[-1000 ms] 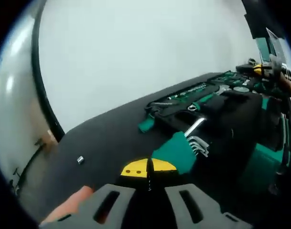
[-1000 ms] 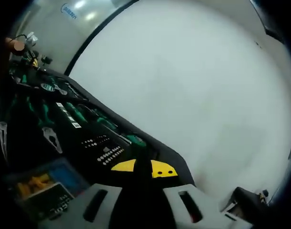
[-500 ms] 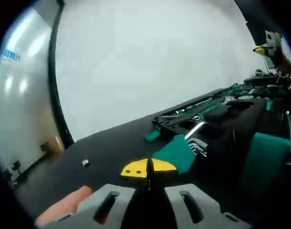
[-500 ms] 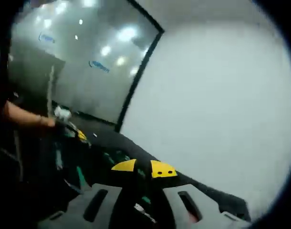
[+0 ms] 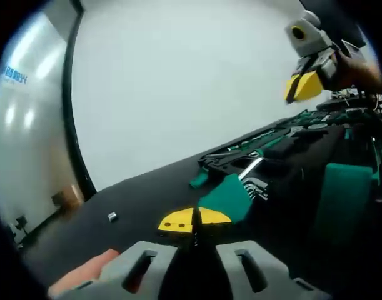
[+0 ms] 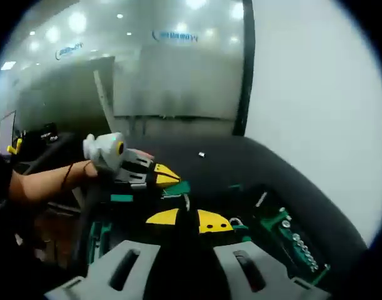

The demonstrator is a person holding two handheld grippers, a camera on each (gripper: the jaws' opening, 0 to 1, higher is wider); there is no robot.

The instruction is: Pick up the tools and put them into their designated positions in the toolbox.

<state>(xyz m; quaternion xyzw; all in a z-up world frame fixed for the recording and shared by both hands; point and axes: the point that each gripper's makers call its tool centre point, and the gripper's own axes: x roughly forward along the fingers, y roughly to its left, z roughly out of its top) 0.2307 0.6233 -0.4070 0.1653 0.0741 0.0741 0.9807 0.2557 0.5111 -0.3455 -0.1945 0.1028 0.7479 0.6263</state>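
- Black table (image 5: 140, 187): carries the open toolbox (image 5: 291, 140) at the right; a small metal piece (image 5: 112, 217) lies apart on its bare left part.
- Green holder (image 5: 227, 197) with metal keys (image 5: 258, 186): on the table, just beyond the left gripper (image 5: 195, 226), whose yellow tips meet with nothing between them.
- Right gripper (image 6: 189, 220): tips together, empty, over the toolbox (image 6: 284, 231) with its row of sockets (image 6: 299, 245).
- Change: the right gripper has risen into the left gripper view's upper right; the right view has swung onto the toolbox and the person's arm (image 6: 47, 181).
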